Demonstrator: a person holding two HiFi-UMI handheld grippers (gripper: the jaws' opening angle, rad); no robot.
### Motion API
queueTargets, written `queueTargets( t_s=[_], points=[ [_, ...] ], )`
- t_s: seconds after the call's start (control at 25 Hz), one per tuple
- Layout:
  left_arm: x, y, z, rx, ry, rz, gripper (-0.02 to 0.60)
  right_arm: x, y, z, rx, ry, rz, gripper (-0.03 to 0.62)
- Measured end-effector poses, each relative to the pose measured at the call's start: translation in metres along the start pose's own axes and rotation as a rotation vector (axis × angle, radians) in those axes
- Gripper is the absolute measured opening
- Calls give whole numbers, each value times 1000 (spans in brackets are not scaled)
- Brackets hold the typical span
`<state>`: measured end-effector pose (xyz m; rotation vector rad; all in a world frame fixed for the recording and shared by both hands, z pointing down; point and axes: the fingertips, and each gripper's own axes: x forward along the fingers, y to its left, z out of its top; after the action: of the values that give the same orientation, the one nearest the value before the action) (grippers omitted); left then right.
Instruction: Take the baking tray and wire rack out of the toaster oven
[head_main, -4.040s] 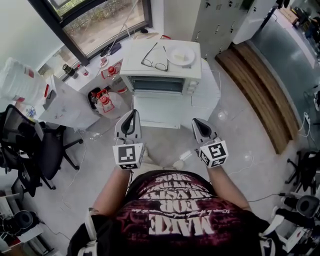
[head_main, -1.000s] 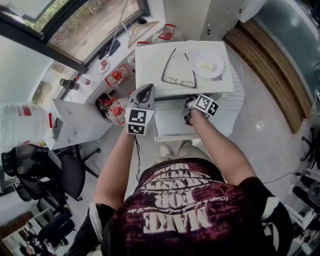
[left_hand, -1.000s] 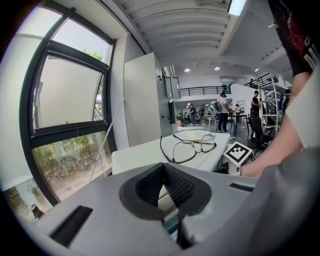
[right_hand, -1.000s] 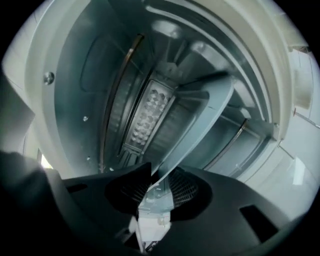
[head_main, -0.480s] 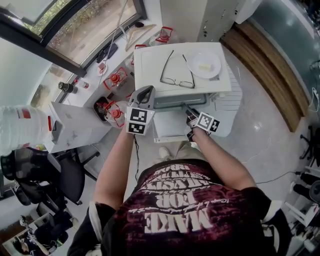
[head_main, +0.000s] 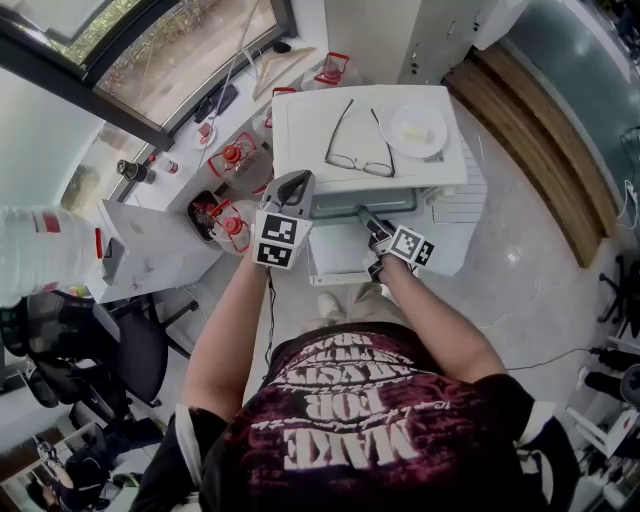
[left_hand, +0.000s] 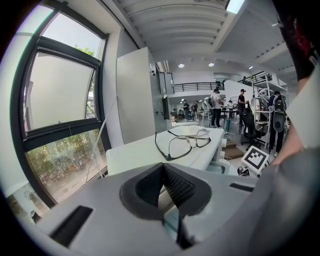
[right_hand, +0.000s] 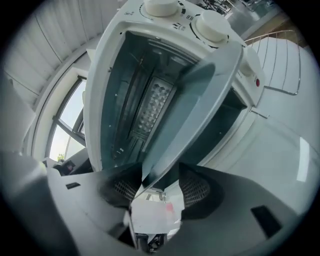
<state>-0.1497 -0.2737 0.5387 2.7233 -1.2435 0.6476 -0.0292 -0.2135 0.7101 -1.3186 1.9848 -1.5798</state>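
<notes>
The white toaster oven (head_main: 300, 130) stands on a white table. In the right gripper view its door is down and the cavity (right_hand: 125, 100) shows. A flat grey baking tray (right_hand: 185, 115) sticks out of a middle slot. Its near edge lies between the jaws of my right gripper (right_hand: 157, 182), which is rolled on its side. The jaws are opening and the pads no longer press on the tray. In the head view my right gripper (head_main: 366, 217) is at the oven's front. My left gripper (head_main: 296, 181) hovers shut and empty by the oven's left front corner (left_hand: 145, 152). A wire rack (right_hand: 280, 60) seems to lie beside the knobs.
Glasses (head_main: 358, 140) and a white plate (head_main: 418, 128) lie on the oven's top. Red-capped bottles (head_main: 225, 215) and a low white table (head_main: 150, 250) stand to the left, a black office chair (head_main: 90, 340) nearer me. Windows line the left wall.
My right gripper has drawn back from the oven's mouth toward me. My left gripper has stayed beside the oven's left corner.
</notes>
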Motion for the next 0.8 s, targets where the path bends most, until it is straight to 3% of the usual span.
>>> queueTargets(
  t_s=[0.28, 0.4, 0.52, 0.8],
  points=[
    [1, -1, -1, 1, 12, -12, 5, 33, 4, 12, 83, -81, 22, 226],
    [1, -2, -2, 5, 15, -18, 5, 38, 4, 12, 124, -79, 26, 123],
    [1, -3, -3, 5, 16, -28, 5, 34, 12, 11, 156, -86, 89, 43],
    [0, -6, -6, 43, 21, -36, 5, 1, 10, -19, 175, -72, 117, 31]
  ],
)
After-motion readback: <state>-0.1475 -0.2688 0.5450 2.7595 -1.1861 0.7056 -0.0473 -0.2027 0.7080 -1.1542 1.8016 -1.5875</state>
